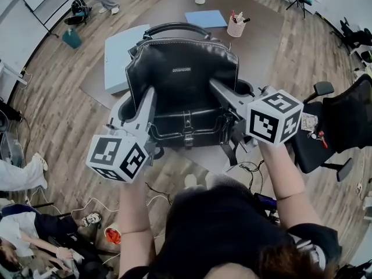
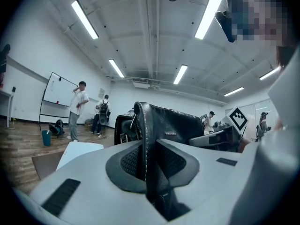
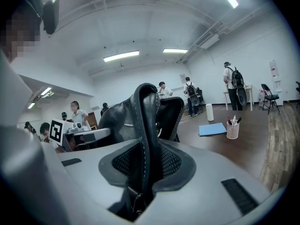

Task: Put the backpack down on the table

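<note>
**A:** Left gripper (image 1: 148, 100) and right gripper (image 1: 220, 90) are each clamping a stitched side seam of the black leather backpack (image 1: 183, 74), holding it upright over the table's (image 1: 264, 28) near edge.

**B:** Slick leather could be slipping out of those thin pinches, or the bag could be tipping off the near side.

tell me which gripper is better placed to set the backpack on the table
Right, slightly: both grip the backpack at its sides, but the right gripper looks onto bare table by the blue folder, while the left gripper faces a pale board. Probably use both.

backpack (image 1: 180, 77): blk (white stitching) | folder (image 1: 204, 18): blue | table (image 1: 261, 22): brn
</note>
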Action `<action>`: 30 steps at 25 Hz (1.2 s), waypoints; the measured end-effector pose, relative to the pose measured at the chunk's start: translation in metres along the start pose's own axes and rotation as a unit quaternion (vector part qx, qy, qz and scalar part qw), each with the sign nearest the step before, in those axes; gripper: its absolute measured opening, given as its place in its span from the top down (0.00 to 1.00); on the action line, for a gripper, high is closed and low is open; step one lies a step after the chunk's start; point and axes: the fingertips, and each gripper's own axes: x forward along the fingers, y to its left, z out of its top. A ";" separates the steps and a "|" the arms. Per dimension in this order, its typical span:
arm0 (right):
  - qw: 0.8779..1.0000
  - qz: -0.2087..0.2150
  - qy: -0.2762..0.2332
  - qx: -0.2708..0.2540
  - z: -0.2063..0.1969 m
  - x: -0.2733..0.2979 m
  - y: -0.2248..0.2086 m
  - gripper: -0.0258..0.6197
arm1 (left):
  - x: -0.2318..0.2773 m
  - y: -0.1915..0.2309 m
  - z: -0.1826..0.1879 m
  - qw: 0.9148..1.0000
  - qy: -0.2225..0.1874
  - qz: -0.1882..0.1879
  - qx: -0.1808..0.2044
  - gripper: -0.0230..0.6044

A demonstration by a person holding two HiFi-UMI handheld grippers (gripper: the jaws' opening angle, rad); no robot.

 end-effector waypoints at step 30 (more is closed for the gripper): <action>0.999 0.007 0.016 -0.032 0.027 0.108 -0.210 0.78 | 0.216 0.054 -0.037 0.999 0.002 0.054 -0.007 0.83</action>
